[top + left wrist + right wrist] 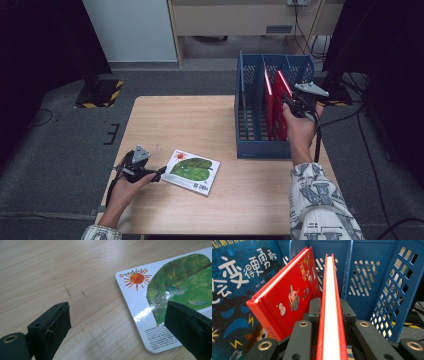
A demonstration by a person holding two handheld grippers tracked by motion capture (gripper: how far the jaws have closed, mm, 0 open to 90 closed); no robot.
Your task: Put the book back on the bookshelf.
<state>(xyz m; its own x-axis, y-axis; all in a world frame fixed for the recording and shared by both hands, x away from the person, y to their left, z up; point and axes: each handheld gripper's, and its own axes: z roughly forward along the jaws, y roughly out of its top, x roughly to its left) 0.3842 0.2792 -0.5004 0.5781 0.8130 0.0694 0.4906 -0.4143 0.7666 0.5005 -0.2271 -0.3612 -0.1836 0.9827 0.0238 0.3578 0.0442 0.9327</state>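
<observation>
The right claw point(331, 315) is closed on a thin red book point(331, 302), which stands upright in the right compartment of the blue file rack point(250, 100). The book's long edge runs straight away from the claw, deeper into the rack, so the claw holds it by its near, upper edge. A second red book point(284, 297) leans just beside it on the left, apart from the held one.

The left claw point(117, 322) is open and low over the desk point(62, 265). The picture book with the green leaf point(175, 290) lies flat on the desk, and its near edge is between the jaws, closer to the right jaw. In my judgement the left hand point(127, 187) is the nearer one to this book, and the claw must slide toward the book's corner to take it.
</observation>
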